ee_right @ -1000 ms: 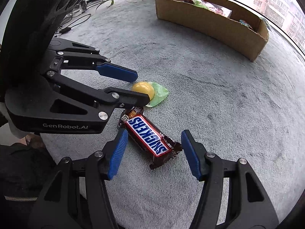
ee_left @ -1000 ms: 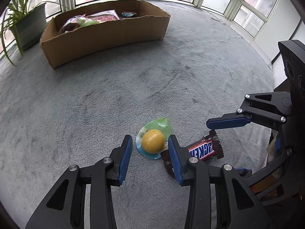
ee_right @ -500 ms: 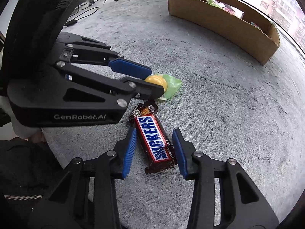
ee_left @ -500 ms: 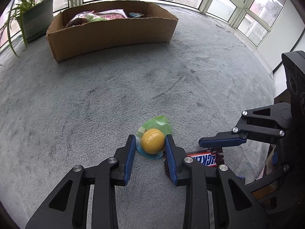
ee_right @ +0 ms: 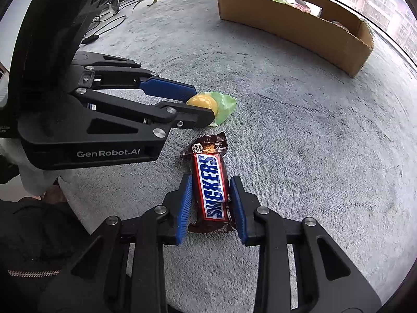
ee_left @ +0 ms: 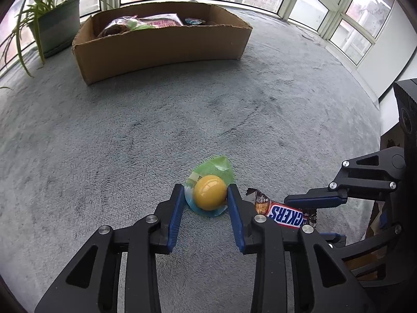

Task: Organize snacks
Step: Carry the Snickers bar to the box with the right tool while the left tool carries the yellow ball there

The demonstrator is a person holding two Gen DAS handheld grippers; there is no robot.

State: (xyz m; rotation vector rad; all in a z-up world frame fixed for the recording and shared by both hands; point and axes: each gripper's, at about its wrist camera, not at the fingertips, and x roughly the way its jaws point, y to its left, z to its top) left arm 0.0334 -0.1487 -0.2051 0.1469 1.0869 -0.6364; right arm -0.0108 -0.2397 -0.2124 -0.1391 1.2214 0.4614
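Note:
A yellow jelly cup [ee_left: 209, 195] with a green foil lid lies on the grey carpet. My left gripper [ee_left: 206, 196] stands over it, one blue pad on each side of it; the jaws are opening slightly, the pads still touching the cup. Just right of it lies a Snickers bar [ee_right: 212, 190]. My right gripper [ee_right: 211, 182] straddles its middle, jaws closing, both pads against the wrapper. In the right wrist view the left gripper [ee_right: 202, 104] shows with the jelly cup [ee_right: 203, 101] at its tips. The Snickers bar [ee_left: 286, 214] is partly hidden in the left wrist view.
An open cardboard box [ee_left: 161, 49] holding several snack packets stands farther back on the carpet [ee_left: 130, 143]. A potted plant [ee_left: 54, 31] sits to its left by the windows. Cables [ee_right: 104, 26] lie at the carpet's edge. A person's dark sleeve [ee_right: 31, 234] is close behind.
Both grippers narrowed. The left one came in around the jelly cup. The right one closed from wide apart onto the Snickers bar, which turned from slanted to lengthwise between its pads.

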